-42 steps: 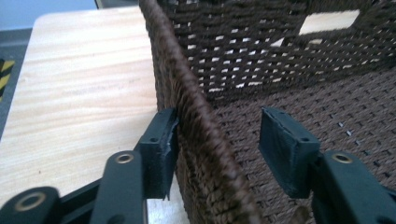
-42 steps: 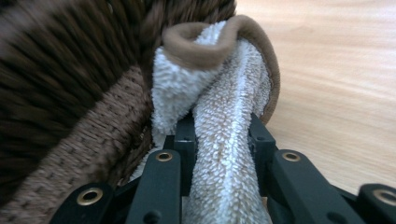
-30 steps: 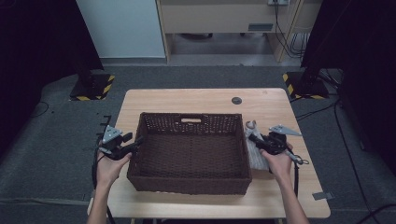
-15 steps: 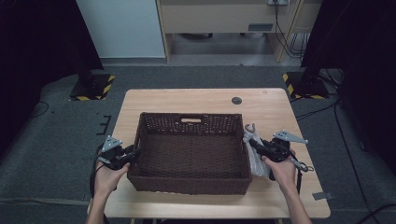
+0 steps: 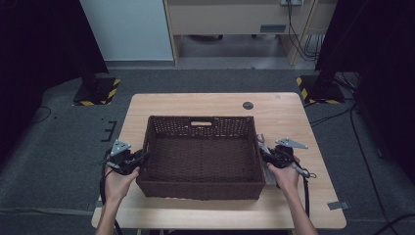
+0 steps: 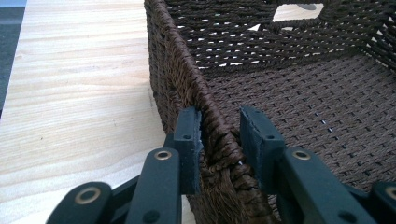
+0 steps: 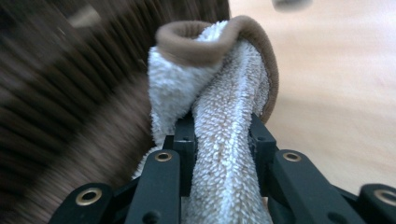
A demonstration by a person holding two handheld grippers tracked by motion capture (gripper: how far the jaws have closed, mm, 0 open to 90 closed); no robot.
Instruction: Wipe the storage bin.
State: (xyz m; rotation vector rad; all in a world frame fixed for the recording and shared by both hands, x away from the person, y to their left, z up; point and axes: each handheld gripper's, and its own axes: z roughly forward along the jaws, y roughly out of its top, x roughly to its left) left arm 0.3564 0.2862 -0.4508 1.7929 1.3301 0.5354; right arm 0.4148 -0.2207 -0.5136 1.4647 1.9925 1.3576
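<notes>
Both hands sit lower along the basket sides than a sec ago; L jaws have just been closing on the basket's left wall.

High view: brown wicker basket (image 5: 200,154) mid-table, on the light wood table (image 5: 288,110). Left gripper (image 5: 139,157) at the basket's left wall near the front corner, held in left hand (image 5: 117,178). Right gripper (image 5: 266,154) at the right wall w/ right hand (image 5: 284,174) behind it; pale towel (image 5: 266,164) hangs betw. gripper and wall. Small dark disc (image 5: 248,105) on the far side of the table.

Left gripper view: left gripper (image 6: 219,135) straddles the rim, one jaw outside, one inside; outer pad touches the weave, inner pad just beside it, so not fully pinched.

Right gripper view: right gripper (image 7: 222,135) pinching the towel (image 7: 219,93), white terry w/ tan edge, folded up betw. jaws. Basket blurred at left.
</notes>
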